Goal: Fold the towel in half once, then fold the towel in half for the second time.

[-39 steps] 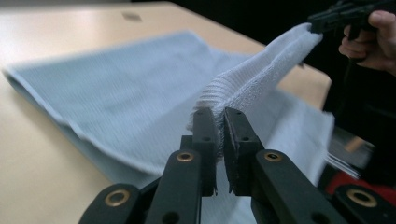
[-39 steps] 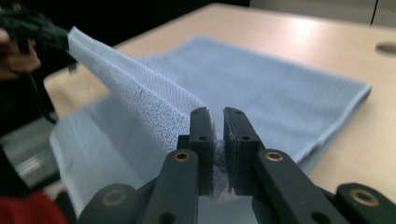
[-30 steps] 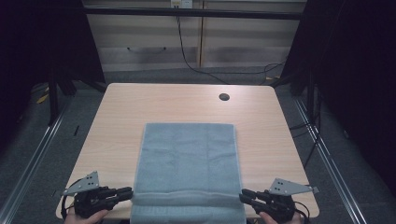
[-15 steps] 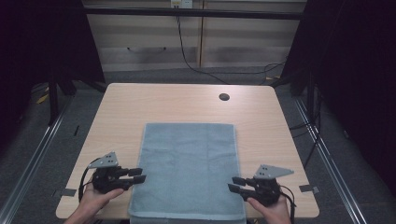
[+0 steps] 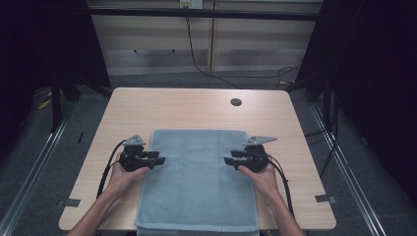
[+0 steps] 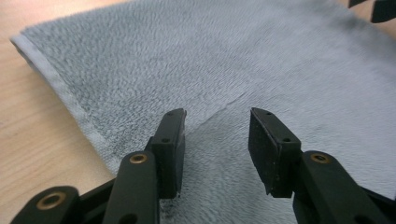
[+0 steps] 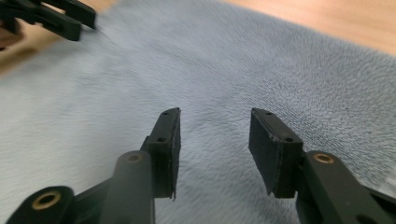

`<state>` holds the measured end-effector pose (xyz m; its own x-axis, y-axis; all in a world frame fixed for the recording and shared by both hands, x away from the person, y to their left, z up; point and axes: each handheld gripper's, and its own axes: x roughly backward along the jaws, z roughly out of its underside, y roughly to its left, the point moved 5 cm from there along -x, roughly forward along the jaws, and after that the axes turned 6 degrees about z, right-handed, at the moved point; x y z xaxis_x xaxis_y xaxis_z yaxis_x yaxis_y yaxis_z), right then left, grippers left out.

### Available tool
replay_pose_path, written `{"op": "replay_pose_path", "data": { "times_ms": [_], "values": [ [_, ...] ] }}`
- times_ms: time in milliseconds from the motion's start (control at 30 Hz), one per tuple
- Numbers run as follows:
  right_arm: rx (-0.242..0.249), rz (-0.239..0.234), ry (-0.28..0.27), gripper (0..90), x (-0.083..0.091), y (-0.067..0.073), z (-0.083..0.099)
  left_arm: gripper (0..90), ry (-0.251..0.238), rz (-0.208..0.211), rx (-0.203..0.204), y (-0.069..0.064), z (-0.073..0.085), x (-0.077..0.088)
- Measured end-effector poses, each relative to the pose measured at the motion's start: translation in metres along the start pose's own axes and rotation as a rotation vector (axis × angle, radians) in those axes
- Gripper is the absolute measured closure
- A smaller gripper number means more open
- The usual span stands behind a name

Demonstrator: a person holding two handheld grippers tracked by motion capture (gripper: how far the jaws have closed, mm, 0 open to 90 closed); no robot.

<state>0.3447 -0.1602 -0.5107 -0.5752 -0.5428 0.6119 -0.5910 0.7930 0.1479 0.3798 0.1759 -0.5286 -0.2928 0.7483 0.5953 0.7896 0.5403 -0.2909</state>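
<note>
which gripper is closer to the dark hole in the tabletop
Right. The right gripper sits at the towel's right edge, almost straight below the hole; the left gripper is at the towel's left edge, farther off diagonally.

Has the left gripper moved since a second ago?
Yes. The left gripper has gone from the table's near edge up the towel's left side, toward the far edge.

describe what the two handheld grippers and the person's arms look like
Both the left gripper and the right gripper are black, each topped by a grey three-cornered plate and trailing a black cable. Up close, the fingers are flat black blocks on arms with brass-coloured rivets. The forearms are bare, with no sleeves in view.
</note>
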Motion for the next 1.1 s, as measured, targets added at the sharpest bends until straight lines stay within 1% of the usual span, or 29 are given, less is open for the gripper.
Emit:
{"op": "replay_pose_path", "data": {
  "times_ms": [33,67,100,133,167,233,267,300,333,367,467,533,567,600,633,700,733,800,833,933,1000,1033,1067,1100],
  "values": [
    [-0.006,0.009,0.020,52.5,-0.008,-0.001,0.002,56.6,0.012,-0.014,-0.009,0.002,0.002,-0.002],
    [-0.007,0.014,0.037,52.3,-0.013,-0.002,0.003,56.9,0.011,-0.010,-0.008,0.003,0.004,-0.004],
    [-0.002,0.018,0.047,52.2,-0.016,-0.002,0.005,57.1,0.001,-0.009,-0.012,0.005,0.005,-0.004],
    [0.009,0.019,0.070,52.1,-0.021,-0.001,0.009,58.1,0.000,-0.008,-0.013,0.005,0.005,-0.005],
    [0.009,0.019,0.070,52.1,-0.021,-0.001,0.009,58.1,0.001,-0.013,-0.021,0.005,0.005,-0.005],
    [0.017,0.024,0.086,51.6,-0.023,0.000,0.016,58.1,0.004,-0.020,-0.032,0.003,0.007,-0.005],
    [0.017,0.024,0.086,51.6,-0.023,0.000,0.016,58.1,-0.002,-0.025,-0.039,0.002,0.009,-0.004],
    [0.008,0.028,0.086,51.6,-0.023,0.002,0.017,58.1,-0.001,-0.023,-0.045,0.001,0.010,-0.004],
    [0.010,0.030,0.093,51.6,-0.021,0.004,0.018,58.4,0.009,-0.018,-0.048,-0.002,0.012,-0.001],
    [0.026,0.029,0.099,51.8,-0.019,0.008,0.020,58.9,0.013,-0.018,-0.048,-0.004,0.014,0.000],
    [0.048,0.030,0.104,52.1,-0.013,0.016,0.026,59.6,0.017,-0.010,-0.064,-0.013,0.021,0.005],
    [0.077,0.029,0.111,52.2,-0.008,0.022,0.031,60.3,0.025,0.009,-0.062,-0.020,0.027,0.009],
    [0.086,0.026,0.114,52.3,-0.002,0.027,0.036,60.8,0.027,0.014,-0.068,-0.023,0.029,0.010],
    [0.086,0.026,0.114,52.3,-0.002,0.027,0.036,60.8,0.035,0.020,-0.075,-0.026,0.031,0.013],
    [0.089,0.019,0.117,52.3,0.002,0.032,0.040,61.2,0.035,0.028,-0.073,-0.029,0.034,0.015],
    [0.095,0.017,0.115,52.4,0.005,0.034,0.042,61.2,0.042,0.042,-0.087,-0.037,0.040,0.019],
    [0.097,0.012,0.117,53.4,0.007,0.036,0.044,61.2,0.051,0.048,-0.087,-0.041,0.043,0.022],
    [0.100,-0.002,0.119,53.8,0.012,0.040,0.048,61.2,0.053,0.056,-0.097,-0.049,0.048,0.025],
    [0.109,-0.006,0.131,54.5,0.017,0.044,0.052,61.2,0.059,0.060,-0.099,-0.052,0.050,0.027],
    [0.116,-0.014,0.139,54.6,0.021,0.049,0.055,61.1,0.078,0.077,-0.113,-0.061,0.056,0.032],
    [0.117,-0.026,0.148,54.5,0.025,0.053,0.058,60.8,0.073,0.086,-0.111,-0.065,0.060,0.035],
    [0.115,-0.037,0.154,54.4,0.027,0.055,0.059,60.8,0.076,0.095,-0.098,-0.066,0.061,0.037],
    [0.118,-0.054,0.158,54.6,0.030,0.058,0.061,58.1,0.083,0.107,-0.087,-0.069,0.062,0.038],
    [0.118,-0.054,0.158,54.6,0.030,0.058,0.061,58.1,0.084,0.118,-0.098,-0.070,0.062,0.038]
  ]
}}
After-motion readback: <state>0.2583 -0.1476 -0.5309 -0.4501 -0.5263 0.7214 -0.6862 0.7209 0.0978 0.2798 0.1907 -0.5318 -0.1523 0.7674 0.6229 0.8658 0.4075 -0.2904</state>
